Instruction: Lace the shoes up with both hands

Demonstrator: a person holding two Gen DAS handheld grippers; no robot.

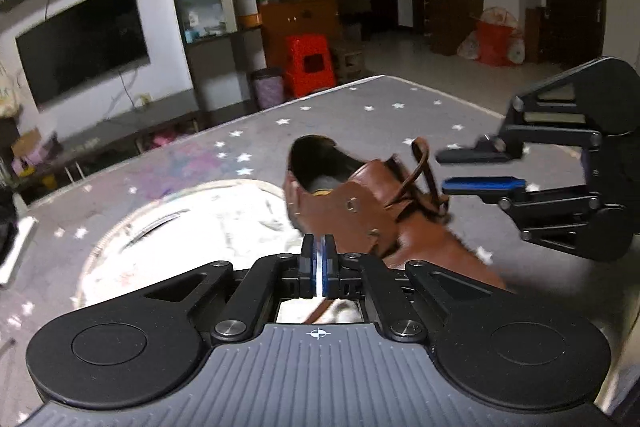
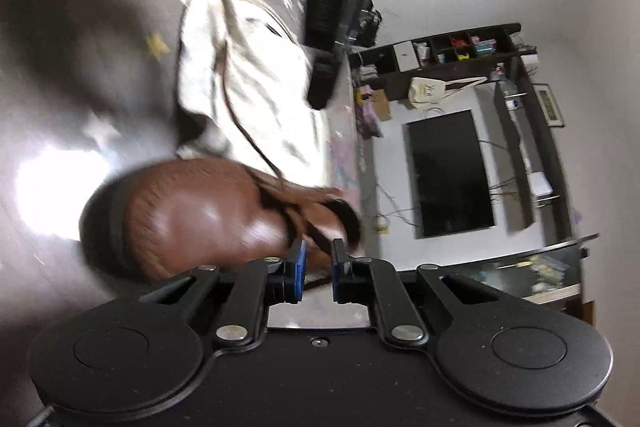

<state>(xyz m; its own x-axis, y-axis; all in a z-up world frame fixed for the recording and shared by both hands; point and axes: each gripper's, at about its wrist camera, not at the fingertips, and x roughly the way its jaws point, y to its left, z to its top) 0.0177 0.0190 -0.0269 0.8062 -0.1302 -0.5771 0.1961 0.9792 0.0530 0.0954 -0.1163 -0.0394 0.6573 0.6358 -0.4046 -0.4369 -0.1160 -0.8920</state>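
A brown leather shoe [image 1: 360, 205] lies on the star-patterned table cover [image 1: 360, 107], its opening turned away from me. Its brown lace [image 1: 422, 167] stands up in a loop over the tongue. My left gripper [image 1: 318, 251] is shut just in front of the shoe's side, and I see nothing between its pads. A brown strip of lace [image 1: 320, 309] shows below its fingers. My right gripper [image 1: 442, 173] hangs open to the right of the loop, not touching it. In the right wrist view the shoe [image 2: 200, 215] sits just ahead of the right gripper [image 2: 318, 255], and a lace [image 2: 236, 115] trails across the white cloth [image 2: 272, 99].
The white cloth [image 1: 192, 223] is spread on the table to the left of the shoe. The table's far edge [image 1: 304, 99] drops off to a room with a red stool [image 1: 310, 65], a wall television [image 1: 84, 41] and shelving. The left gripper's body [image 2: 332, 7] reaches in above the cloth.
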